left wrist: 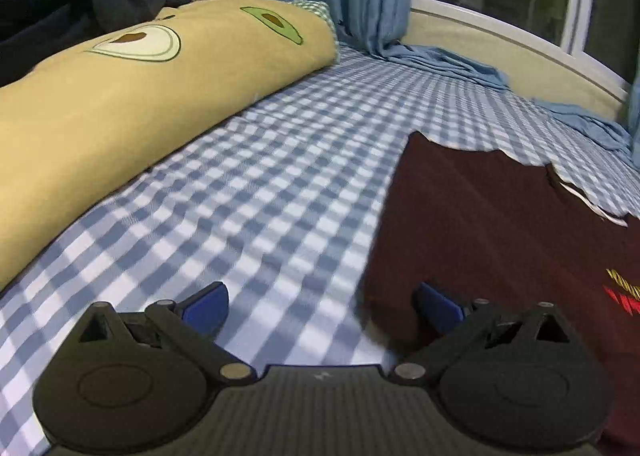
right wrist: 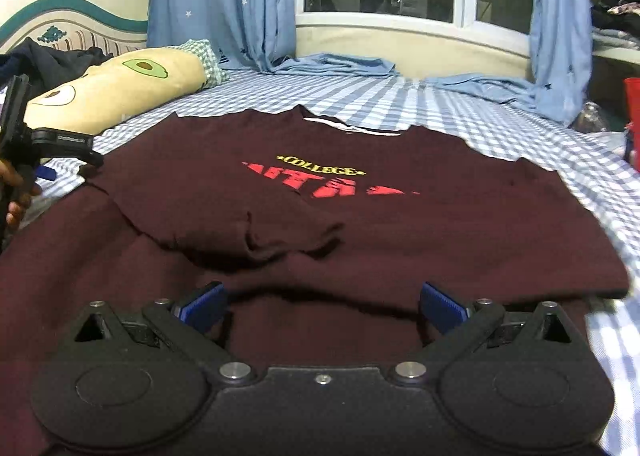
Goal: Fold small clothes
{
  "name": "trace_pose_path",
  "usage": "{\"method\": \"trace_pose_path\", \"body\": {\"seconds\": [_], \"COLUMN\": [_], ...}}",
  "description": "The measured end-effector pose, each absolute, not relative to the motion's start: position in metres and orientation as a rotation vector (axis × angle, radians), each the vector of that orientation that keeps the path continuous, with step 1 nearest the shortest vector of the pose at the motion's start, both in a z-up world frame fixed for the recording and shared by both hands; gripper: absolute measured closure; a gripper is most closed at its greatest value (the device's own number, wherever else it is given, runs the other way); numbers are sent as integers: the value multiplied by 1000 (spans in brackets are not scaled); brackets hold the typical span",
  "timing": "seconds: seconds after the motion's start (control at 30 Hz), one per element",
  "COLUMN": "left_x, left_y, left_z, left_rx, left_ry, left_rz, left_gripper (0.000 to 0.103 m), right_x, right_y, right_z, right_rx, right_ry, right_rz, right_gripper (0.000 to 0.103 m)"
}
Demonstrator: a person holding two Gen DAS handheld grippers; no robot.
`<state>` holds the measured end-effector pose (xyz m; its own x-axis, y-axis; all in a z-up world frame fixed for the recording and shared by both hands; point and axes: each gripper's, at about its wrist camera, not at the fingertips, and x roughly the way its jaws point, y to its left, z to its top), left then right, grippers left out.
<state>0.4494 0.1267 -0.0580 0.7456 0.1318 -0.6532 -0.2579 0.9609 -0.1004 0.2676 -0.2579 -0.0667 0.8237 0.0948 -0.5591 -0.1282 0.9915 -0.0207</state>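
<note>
A dark maroon T-shirt (right wrist: 360, 224) with yellow "COLLEGE" and red lettering lies flat on the blue checked bed sheet (right wrist: 460, 112), its left sleeve folded in over the chest. My right gripper (right wrist: 322, 302) is open and empty, low over the shirt's near part. My left gripper (left wrist: 322, 304) is open and empty at the shirt's left edge (left wrist: 500, 240), one finger over the sheet (left wrist: 260, 184) and one over the shirt. The left gripper also shows at the left of the right wrist view (right wrist: 44, 172), held in a hand.
A yellow avocado-print pillow (left wrist: 120, 104) lies along the left, with dark clothes (left wrist: 60, 4) behind it by the headboard. Blue star curtains (right wrist: 224, 4) hang at the window and pool on the bed's far edge. A red object (right wrist: 632, 112) stands at far right.
</note>
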Motion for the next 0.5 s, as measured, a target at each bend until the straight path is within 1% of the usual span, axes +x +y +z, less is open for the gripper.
{"method": "trace_pose_path", "body": {"seconds": [0.1, 0.23, 0.5], "left_x": [422, 373, 262], "left_y": [127, 125, 114], "left_z": [-54, -41, -25], "left_rx": [-208, -202, -201], "left_ry": [697, 648, 591], "left_rz": [197, 173, 106], "left_gripper": [1, 1, 1], "right_x": [237, 187, 112], "right_y": [-274, -293, -297], "right_z": [-69, -69, -70], "right_rx": [-32, -21, -98], "right_ry": [563, 525, 505], "right_rz": [98, 83, 53], "right_gripper": [0, 0, 0]}}
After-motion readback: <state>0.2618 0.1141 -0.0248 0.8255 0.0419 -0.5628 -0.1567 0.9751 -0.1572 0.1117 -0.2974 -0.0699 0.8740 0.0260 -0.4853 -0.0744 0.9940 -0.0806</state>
